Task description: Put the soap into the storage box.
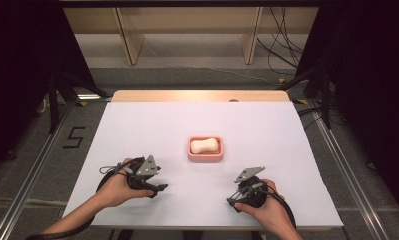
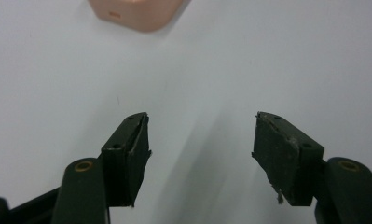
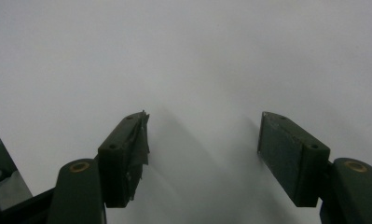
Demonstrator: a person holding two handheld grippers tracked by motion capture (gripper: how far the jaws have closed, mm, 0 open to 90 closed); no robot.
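A pink soap dish [image 1: 205, 155] stands at the middle of the white tabletop [image 1: 267, 130], with a white bar of soap [image 1: 205, 145] lying in it. My left gripper [image 1: 158, 189] rests low over the table, to the front left of the dish and apart from it. Its jaws are open and nothing is between them. In the left gripper view a corner of the pink dish [image 2: 137, 14] sits at the top edge, well beyond the left gripper [image 2: 200, 140]. My right gripper [image 1: 232, 201] is near the front edge, to the front right of the dish. The right gripper [image 3: 202, 140] is open over bare white surface.
A wooden strip [image 1: 197, 95] borders the table's far edge. Metal rails [image 1: 37, 165] run along the floor on both sides. Black stand legs [image 1: 52, 100] and loose cables [image 1: 282, 40] lie beyond the table. Black curtains hang at the left and right.
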